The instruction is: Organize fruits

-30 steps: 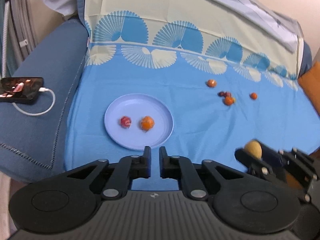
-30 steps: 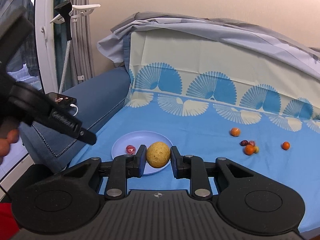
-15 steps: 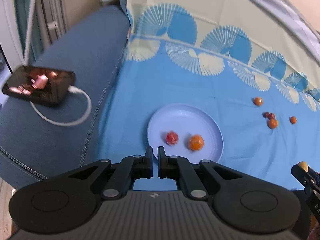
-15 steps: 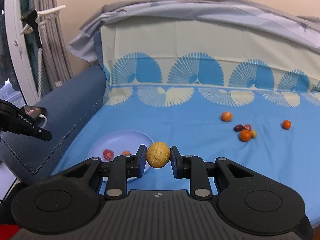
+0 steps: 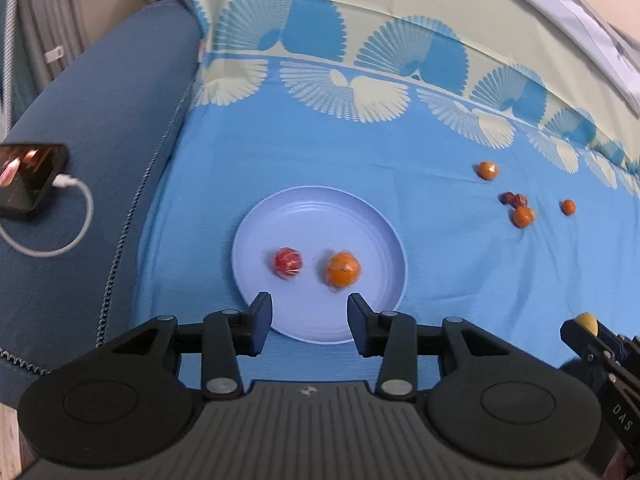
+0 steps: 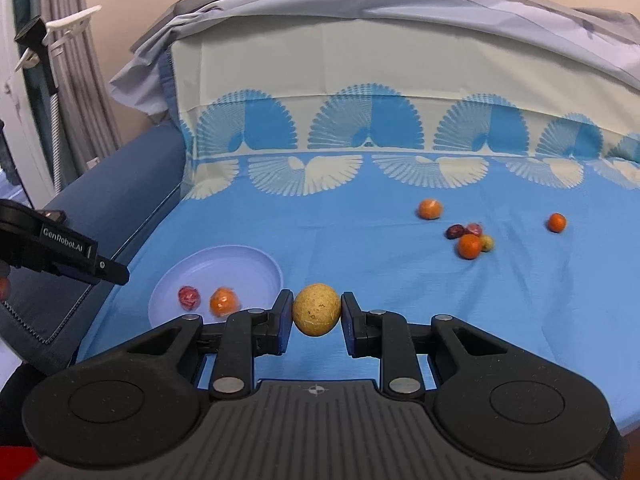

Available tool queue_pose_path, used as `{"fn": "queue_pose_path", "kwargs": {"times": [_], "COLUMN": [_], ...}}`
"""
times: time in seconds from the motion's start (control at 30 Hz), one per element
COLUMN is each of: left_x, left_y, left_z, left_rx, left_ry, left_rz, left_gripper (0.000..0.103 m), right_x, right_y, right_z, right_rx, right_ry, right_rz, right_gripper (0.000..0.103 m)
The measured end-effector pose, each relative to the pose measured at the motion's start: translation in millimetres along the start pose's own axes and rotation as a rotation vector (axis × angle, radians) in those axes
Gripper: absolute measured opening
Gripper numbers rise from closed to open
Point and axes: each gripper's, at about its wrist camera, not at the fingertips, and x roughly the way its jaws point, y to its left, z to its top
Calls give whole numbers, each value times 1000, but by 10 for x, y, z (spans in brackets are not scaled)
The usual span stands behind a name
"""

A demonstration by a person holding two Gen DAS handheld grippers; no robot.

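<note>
While the right gripper [image 6: 316,317] clamps the yellow fruit [image 6: 316,309] between its pads, the fruit's long axis stands roughly upright, narrower end up. Beyond and left of those fingers lies the plate [image 6: 256,266]. Above its near rim, the left gripper [image 5: 308,322] has just been opening, nothing between its fingers.

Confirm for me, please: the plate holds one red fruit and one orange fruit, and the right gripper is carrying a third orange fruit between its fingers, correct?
Not quite. The plate does hold a red fruit and an orange fruit, but what the right gripper carries between its fingers is a yellow fruit, speckled and dull, not orange. The right wrist view shows it clearly.
</note>
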Motion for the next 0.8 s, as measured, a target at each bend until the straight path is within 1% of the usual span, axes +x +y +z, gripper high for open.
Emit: {"fn": "queue_pose_path", "kwargs": {"times": [0.07, 0.1, 0.13, 0.17, 0.2, 0.23, 0.33, 0.43, 0.5, 0.57, 0.63, 0.7, 0.8], "left_x": [17, 25, 35, 51, 72, 100, 263, 570, 846, 1142, 1465, 1818, 2279], "left_y": [-119, -188, -264, -359, -482, -602, -1083, -1672, -2095, -2453, -2763, -3051, -3348], "left_z": [22, 39, 60, 90, 132, 171, 326, 479, 585, 672, 742, 802, 842], "left_rx": [19, 31, 45, 62, 85, 105, 197, 288, 335, 357, 371, 382, 385], "left_ry": [0, -3, -7, -14, -25, -36, -61, -65, -59, -38, -8, 32, 78], "left_rz": [-5, -7, -9, -11, -16, -22, -45, -74, -139, -219, -257, -271, -257], "left_gripper": [59, 62, 69, 76, 79, 85, 86, 87, 87, 87, 87, 87, 87], "right_x": [-23, -27, -40, -46, -55, -62, -26, 82, 202, 330, 439, 538, 724], "right_y": [-83, -126, -182, -246, -325, -420, -777, -1175, -1441, -1711, -1960, -2165, -2389], "right_z": [-10, -10, -16, -12, -11, -6, 24, 44, 46, 40, 29, 9, -25], "right_rx": [15, 23, 31, 38, 43, 51, 96, 146, 176, 228, 284, 327, 353], "right_ry": [-7, -11, -20, -30, -42, -53, -75, -96, -101, -99, -96, -91, -71], "right_rz": [-14, -22, -33, -50, -73, -98, -179, -254, -302, -353, -394, -412, -420], "right_gripper": [27, 27, 27, 27, 27, 27, 27, 27, 27, 27, 27, 27, 27]}}
